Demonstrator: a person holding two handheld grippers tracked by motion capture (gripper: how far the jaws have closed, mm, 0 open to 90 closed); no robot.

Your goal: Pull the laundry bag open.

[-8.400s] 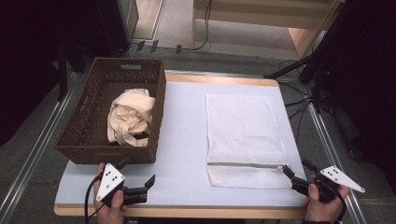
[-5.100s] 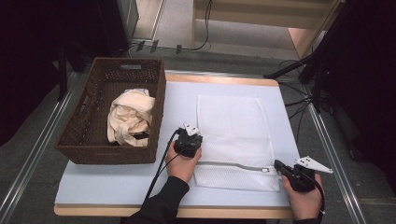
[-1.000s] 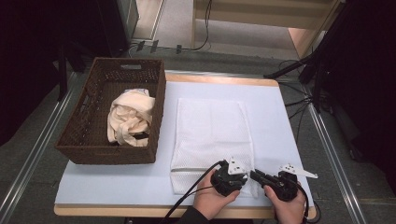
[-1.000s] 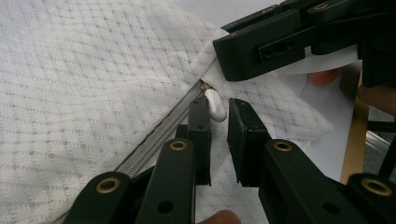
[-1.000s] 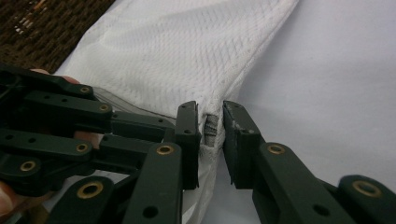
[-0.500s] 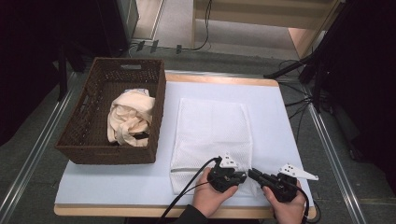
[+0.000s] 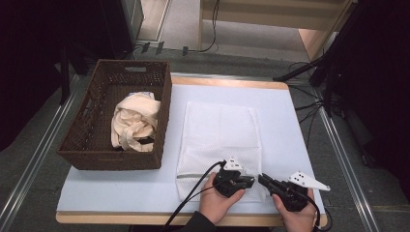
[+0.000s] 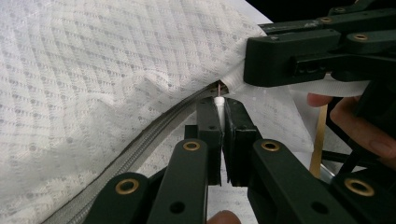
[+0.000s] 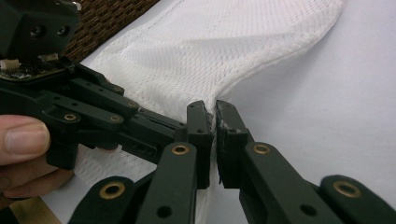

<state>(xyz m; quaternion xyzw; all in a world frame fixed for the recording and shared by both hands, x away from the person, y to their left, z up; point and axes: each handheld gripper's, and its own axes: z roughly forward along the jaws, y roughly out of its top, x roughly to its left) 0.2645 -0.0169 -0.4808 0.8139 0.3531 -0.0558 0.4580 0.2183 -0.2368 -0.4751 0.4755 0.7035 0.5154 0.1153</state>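
Note:
A white mesh laundry bag [image 7: 220, 135] lies flat on the pale table [image 7: 290, 125], its grey zipper [image 8: 154, 135] running along the near edge. My left gripper [image 7: 250, 181] is at the bag's near right corner. In the left gripper view it [image 8: 222, 105] is shut on the small white zipper pull [image 8: 218, 100]. Just to its right, my right gripper [image 7: 264, 179] points left at it. The right gripper view shows it [image 9: 214, 114] shut on the bag's edge fabric [image 9: 219, 100], with the left gripper [image 9: 93, 112] touching it from the left.
A dark wicker basket [image 7: 92, 135] stands on the left of the table and holds a crumpled cream cloth [image 7: 133, 121]. A black cable [image 7: 193, 198] trails from the left gripper over the table's front edge. Metal rails and cables run beside the table.
The left gripper came from the front left, went to the bag's zipper and travelled right along it to the near right corner. The bag slid left toward the basket. The right gripper moved inward.

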